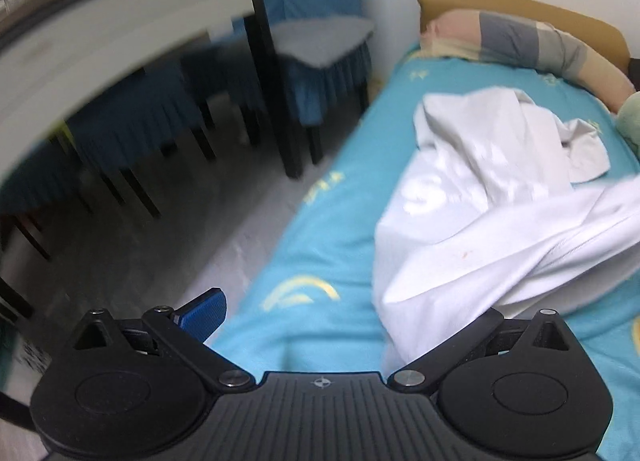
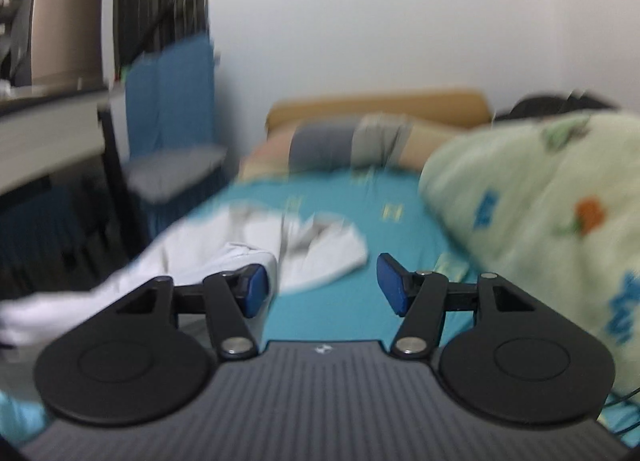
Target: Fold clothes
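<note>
Left gripper (image 1: 320, 325), left wrist view: the jaws stand wide apart. One blue pad (image 1: 202, 315) is visible on the left side; the opposite finger is covered by the white garment (image 1: 480, 213), so whether that finger touches the cloth cannot be told. Nothing is clamped between the pads. The white garment lies crumpled on the turquoise bed sheet (image 1: 320, 261), bunched toward the right, with one fold draped over the gripper's right linkage. Beyond it a striped pillow (image 1: 520, 41) rests against a tan headboard (image 1: 520, 7). Left of the bed stands a chair with a grey seat cushion (image 1: 324, 39) and a blue skirted cover, next to a table edge (image 1: 100, 41) and dark table legs over a grey floor (image 1: 160, 253).

Right gripper (image 2: 322, 287), right wrist view: the jaws are spread wide and hold nothing. The left pad (image 2: 254, 289) lies just beside a fold of the white garment (image 2: 312, 249); contact cannot be confirmed because of motion blur. The right pad (image 2: 390, 287) is over bare bed sheet (image 2: 340, 301). A pale green printed quilt (image 2: 540, 213) occupies the right side of the bed. The pillow (image 2: 340, 145), headboard (image 2: 380, 105) and blue chair (image 2: 172, 101) appear behind.
</note>
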Available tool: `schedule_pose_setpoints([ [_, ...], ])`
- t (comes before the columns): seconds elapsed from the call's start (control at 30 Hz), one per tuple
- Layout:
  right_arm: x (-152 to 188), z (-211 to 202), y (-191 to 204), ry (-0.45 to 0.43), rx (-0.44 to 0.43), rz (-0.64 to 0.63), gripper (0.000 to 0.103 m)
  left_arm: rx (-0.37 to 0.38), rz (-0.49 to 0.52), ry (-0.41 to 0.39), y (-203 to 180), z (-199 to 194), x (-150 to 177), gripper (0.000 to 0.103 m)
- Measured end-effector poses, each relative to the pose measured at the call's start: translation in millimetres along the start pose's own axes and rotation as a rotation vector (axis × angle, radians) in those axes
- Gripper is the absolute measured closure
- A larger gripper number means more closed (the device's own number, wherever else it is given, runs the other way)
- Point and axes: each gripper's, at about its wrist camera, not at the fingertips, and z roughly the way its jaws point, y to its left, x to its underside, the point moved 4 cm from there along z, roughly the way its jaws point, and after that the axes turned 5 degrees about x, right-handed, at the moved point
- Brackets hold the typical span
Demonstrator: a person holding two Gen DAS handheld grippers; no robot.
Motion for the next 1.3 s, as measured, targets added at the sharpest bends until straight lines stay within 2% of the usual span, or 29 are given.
schedule_pose_setpoints([
  [0.07, -14.5, -16.5, -1.9, -0.078, 0.026, -0.001, 0.043, 0.035, -0.014, -0.003, -3.8, -3.4, 1.9, 0.0],
  [0.1, -22.8, -26.1, -0.8, -0.118, 0.037, -0.015, 0.043, 0.043, -0.049, -0.046, -1.9, -12.9, -0.8, 0.0],
  [0.2, -57.6, -50.8, 0.1, -0.2, 0.049, -0.018, 0.043, 0.059, -0.183, -0.264, 11.9, -61.7, -17.9, 0.0],
  [0.4, -179.4, -120.9, 5.8, -0.406, 0.009, -0.007, 0.043, 0.039, -0.261, -0.711, 25.0, -213.8, -79.3, 0.0],
  [0.53, -279.7, -184.2, 4.0, -0.533, -0.026, 0.018, 0.043, 0.085, -0.288, -0.954, 30.4, -329.1, -123.9, 0.0],
  [0.63, -346.0, -237.0, 0.1, -0.635, -0.038, 0.003, 0.043, 0.13, -0.273, -1.097, 30.9, -415.0, -154.3, 0.0],
  [0.77, -418.8, -297.4, -9.3, -0.714, -0.053, -0.008, 0.043, 0.152, -0.208, -1.222, 26.8, -515.3, -187.7, 0.0],
  [0.9, -462.0, -338.6, -22.9, -0.777, -0.042, -0.027, 0.043, 0.184, -0.146, -1.298, 12.7, -583.7, -213.3, 0.0],
  [0.97, -470.1, -346.7, -30.6, -0.79, -0.035, -0.028, 0.043, 0.197, -0.123, -1.307, 1.9, -602.6, -216.5, 0.0],
  [1.03, -470.6, -345.5, -37.5, -0.791, -0.019, -0.034, 0.041, 0.22, -0.111, -1.288, -8.2, -605.4, -216.7, 0.0],
  [1.13, -446.6, -317.8, -45.8, -0.732, -0.001, -0.037, 0.04, 0.271, -0.114, -1.219, -18.8, -574.5, -215.5, 0.0],
  [1.27, -397.6, -264.7, -51.5, -0.614, 0.021, -0.047, 0.04, 0.319, -0.12, -1.107, -36.2, -485.9, -215.6, 0.0],
  [1.3, -382.6, -247.4, -52.2, -0.578, 0.027, -0.049, 0.04, 0.326, -0.121, -1.076, -39.0, -453.2, -217.2, 0.0],
])
